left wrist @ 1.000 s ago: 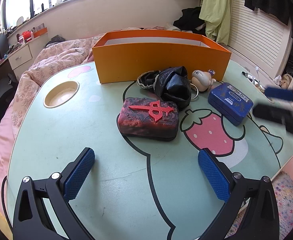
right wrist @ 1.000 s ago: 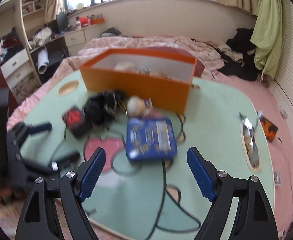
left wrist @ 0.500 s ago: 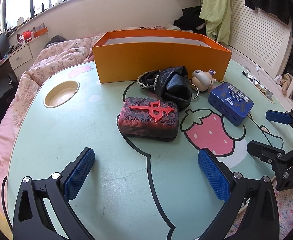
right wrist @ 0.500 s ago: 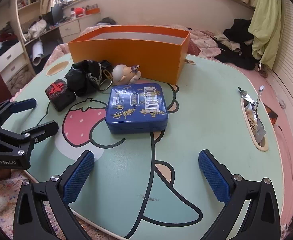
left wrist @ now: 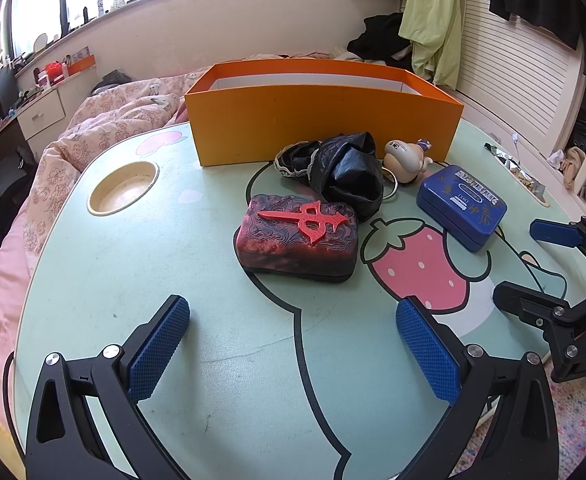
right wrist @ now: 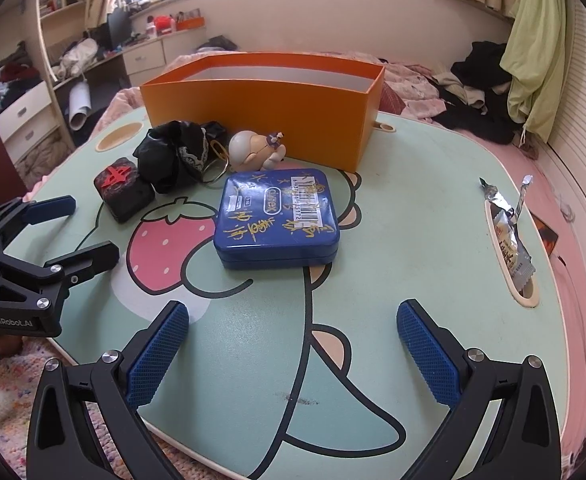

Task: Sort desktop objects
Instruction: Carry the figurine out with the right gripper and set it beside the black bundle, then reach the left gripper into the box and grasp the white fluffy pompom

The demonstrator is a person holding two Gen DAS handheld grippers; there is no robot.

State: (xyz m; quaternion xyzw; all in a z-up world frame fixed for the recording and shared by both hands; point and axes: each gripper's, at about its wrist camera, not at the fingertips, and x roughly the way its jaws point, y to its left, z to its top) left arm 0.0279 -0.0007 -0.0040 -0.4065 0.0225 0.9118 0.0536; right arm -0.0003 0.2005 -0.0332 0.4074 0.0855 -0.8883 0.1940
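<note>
On the green cartoon table (left wrist: 153,280) lie a red-black block with a red character (left wrist: 299,236), a crumpled black bag (left wrist: 345,176), a small figurine on a key ring (left wrist: 407,160) and a blue tin (left wrist: 463,210). Behind them stands an orange box (left wrist: 321,120). My left gripper (left wrist: 293,320) is open and holds nothing, with the block just ahead of it. My right gripper (right wrist: 293,320) is open wide and holds nothing, a short way in front of the blue tin (right wrist: 279,218). Each gripper shows at the edge of the other's view, right gripper (left wrist: 515,261) and left gripper (right wrist: 95,227).
A round cup recess (left wrist: 123,188) sits at the table's far left. A long recess at the right edge holds a foil snack wrapper (right wrist: 511,236). A bed with pink bedding (left wrist: 93,136) lies behind the table. A patterned rug (right wrist: 9,392) lies below the near edge.
The right gripper came down toward the table and its jaws spread wider, then held still. The left gripper and the objects have not moved.
</note>
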